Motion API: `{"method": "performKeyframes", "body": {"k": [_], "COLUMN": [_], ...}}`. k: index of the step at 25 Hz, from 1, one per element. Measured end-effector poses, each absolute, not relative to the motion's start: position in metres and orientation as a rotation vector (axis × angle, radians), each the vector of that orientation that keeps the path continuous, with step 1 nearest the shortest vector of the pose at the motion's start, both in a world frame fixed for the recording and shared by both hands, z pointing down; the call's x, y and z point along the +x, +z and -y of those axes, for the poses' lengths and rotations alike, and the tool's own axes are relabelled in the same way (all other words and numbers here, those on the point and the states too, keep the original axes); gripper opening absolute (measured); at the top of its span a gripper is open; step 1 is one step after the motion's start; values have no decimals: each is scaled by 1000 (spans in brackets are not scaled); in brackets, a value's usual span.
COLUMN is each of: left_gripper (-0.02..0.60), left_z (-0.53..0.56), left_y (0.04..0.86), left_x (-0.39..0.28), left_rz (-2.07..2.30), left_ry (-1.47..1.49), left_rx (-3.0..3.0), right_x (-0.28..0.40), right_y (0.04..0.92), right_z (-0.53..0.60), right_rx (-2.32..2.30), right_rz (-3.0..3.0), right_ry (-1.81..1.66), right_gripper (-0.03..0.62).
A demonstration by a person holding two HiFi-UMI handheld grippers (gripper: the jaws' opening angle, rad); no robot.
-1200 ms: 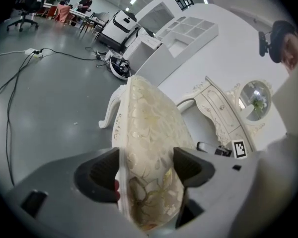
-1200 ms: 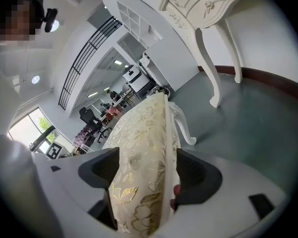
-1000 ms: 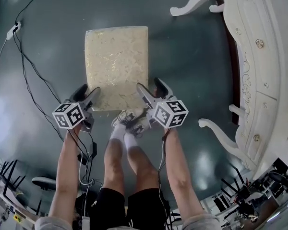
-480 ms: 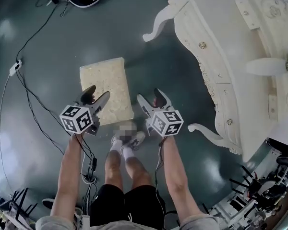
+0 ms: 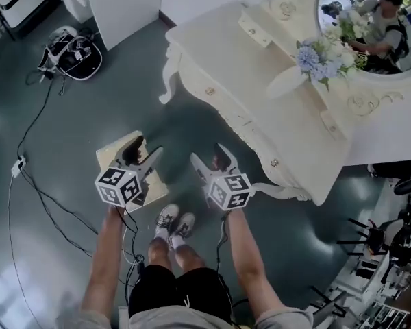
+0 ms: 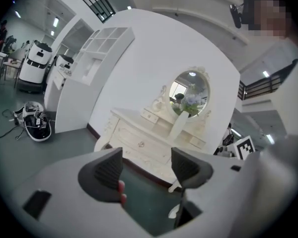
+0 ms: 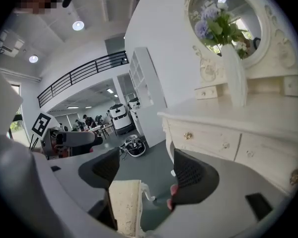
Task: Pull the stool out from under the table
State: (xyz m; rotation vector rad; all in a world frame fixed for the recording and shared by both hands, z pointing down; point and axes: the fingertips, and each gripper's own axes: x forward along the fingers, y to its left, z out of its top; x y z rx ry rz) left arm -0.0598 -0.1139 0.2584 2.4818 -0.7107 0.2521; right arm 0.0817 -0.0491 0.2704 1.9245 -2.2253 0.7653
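A wide hall with a glossy dark floor and white walls. The left gripper point(image 5: 142, 149) hangs at about knee height with its jaws well apart and easing closed on nothing but air. The right gripper point(image 5: 209, 157) is likewise released, with its pads touching nothing, though its own view shows the seat low beyond them. The cream-cushioned stool point(image 5: 111, 156) stands on the floor below the left gripper, just left of the person's shoes point(image 5: 175, 221) and well clear of the dressing table point(image 5: 233, 108) to the right, so the pull looks done. The risks now lie mostly underfoot. The stool sits close beside the feet, and a black cable point(image 5: 41, 197) trails over the floor to the left, so a step back or sideways without looking could catch either one. If the stool is taken up again by one edge of the seat, it would probably tip rather than slide. A wide swing of the right gripper could knock the vase point(image 5: 288, 81) on the worktop point(image 5: 226, 46).
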Motion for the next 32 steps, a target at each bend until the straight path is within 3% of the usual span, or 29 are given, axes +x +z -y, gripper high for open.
{"method": "performKeyframes", "body": {"k": [11, 21, 32], "left_gripper": [256, 210, 167], "left_z": [50, -34, -113], "left_y": [118, 41, 14], "left_x": [50, 111, 141], "left_rz": [541, 232, 8], "left_ry": [272, 255, 264], "left_rx": [2792, 2968, 3031], "right_x": [161, 206, 229], "right_y": [122, 46, 11], "right_z": [-28, -137, -247], "right_rx": [2244, 2547, 2804], "right_rz": [2041, 1720, 1362], "right_ry": [449, 294, 191], "right_gripper": [328, 228, 110]}}
